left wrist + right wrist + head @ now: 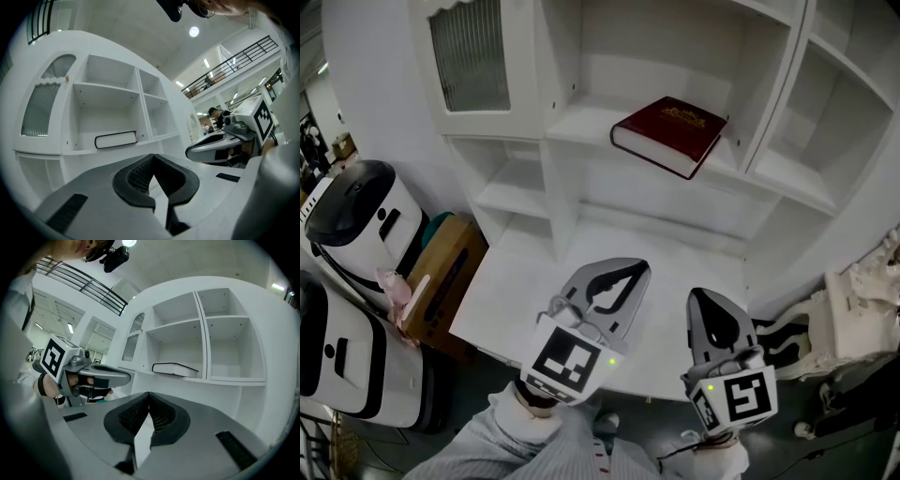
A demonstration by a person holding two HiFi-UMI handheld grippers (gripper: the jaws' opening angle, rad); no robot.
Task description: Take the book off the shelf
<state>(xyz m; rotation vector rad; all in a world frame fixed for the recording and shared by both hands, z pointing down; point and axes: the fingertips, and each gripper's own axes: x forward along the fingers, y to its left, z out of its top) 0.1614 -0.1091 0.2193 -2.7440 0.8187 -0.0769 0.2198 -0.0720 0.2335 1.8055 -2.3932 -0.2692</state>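
A dark red book (667,134) with gold print lies flat on the middle shelf of the white shelf unit (581,131). Both gripper views show it from its white page edge, the book (116,139) straight ahead of the left one and the book (174,368) up and ahead of the right. My left gripper (623,270) and right gripper (701,298) hover side by side over the white lower counter (516,291), well short of the book. Both are shut with nothing between the jaws. The left gripper (151,161) and right gripper (149,399) point toward the shelves.
A cabinet door with ribbed glass (469,54) closes the upper left compartment. Two white-and-black machines (358,220) and a cardboard box (441,272) stand on the floor at left. A white ornate object (853,309) sits at right. The other shelf compartments (834,112) hold nothing.
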